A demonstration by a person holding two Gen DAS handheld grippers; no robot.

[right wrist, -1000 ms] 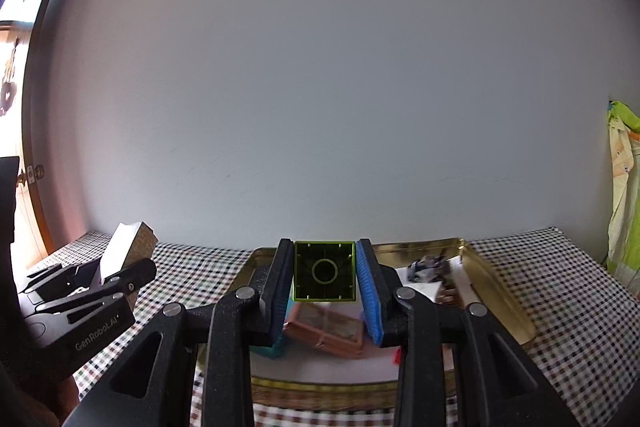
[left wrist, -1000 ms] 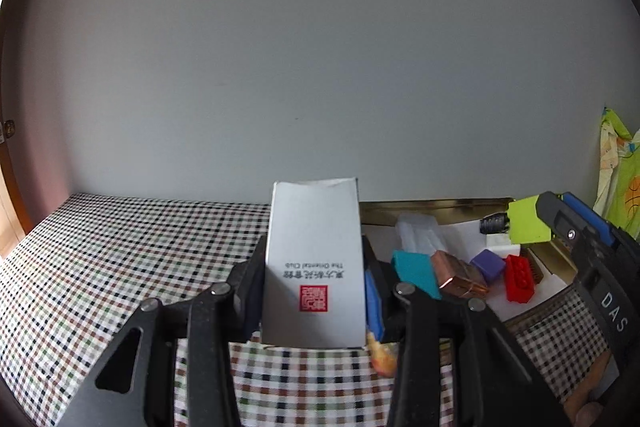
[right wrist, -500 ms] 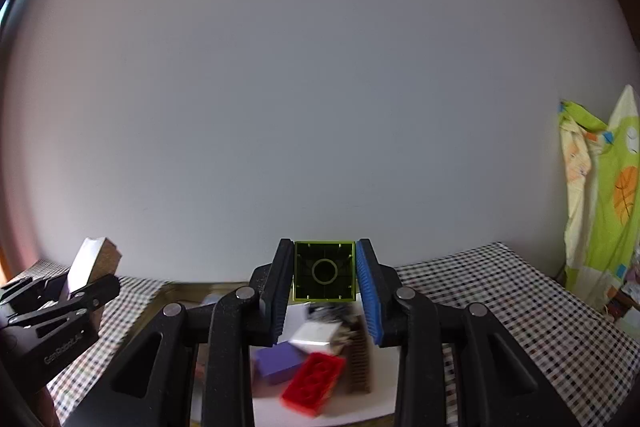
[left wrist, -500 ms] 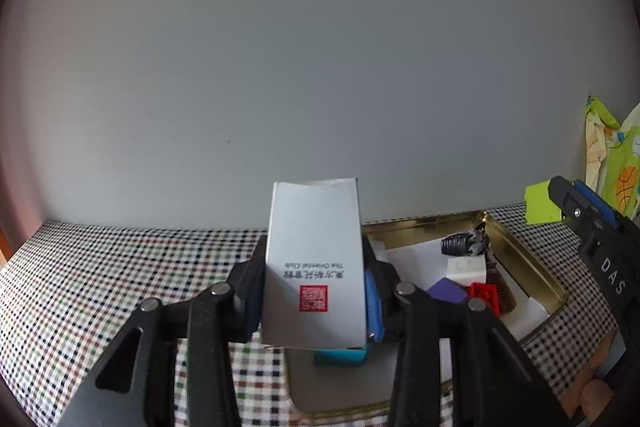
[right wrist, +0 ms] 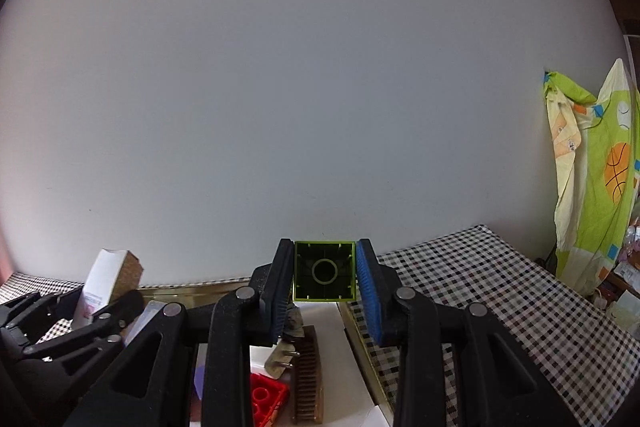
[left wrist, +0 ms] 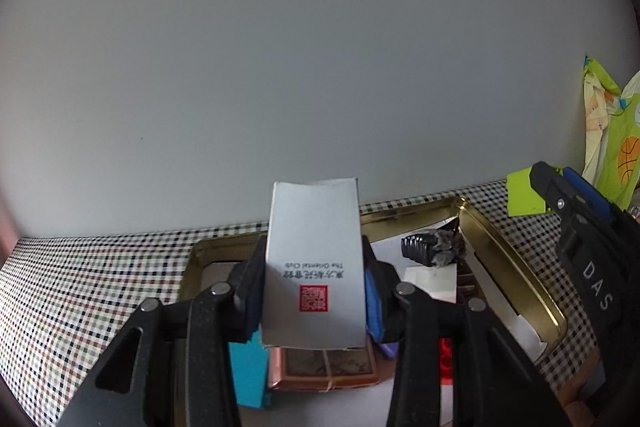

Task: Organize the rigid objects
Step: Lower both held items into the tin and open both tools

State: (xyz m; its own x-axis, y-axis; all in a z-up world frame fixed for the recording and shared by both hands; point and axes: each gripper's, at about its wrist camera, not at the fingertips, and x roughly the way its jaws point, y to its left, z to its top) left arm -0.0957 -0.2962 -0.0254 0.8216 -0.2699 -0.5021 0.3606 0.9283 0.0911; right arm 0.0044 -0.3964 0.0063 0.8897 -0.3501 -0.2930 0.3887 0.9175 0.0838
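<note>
while the left tool (left wrist: 316,291) grips a white box (left wrist: 316,259), right tool (right wrist: 325,273) clamps a green brick (right wrist: 325,270), both above the gold tin (left wrist: 516,267)

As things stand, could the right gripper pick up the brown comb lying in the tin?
Probably not yet: the right gripper is shut on a green block, so its jaws are occupied. The comb itself lies uncovered just below it in the tin.

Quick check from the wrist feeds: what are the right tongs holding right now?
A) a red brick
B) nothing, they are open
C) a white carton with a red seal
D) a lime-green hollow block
D: in the right wrist view the right tongs are closed on the lime-green hollow block, its open underside facing the camera.
</note>
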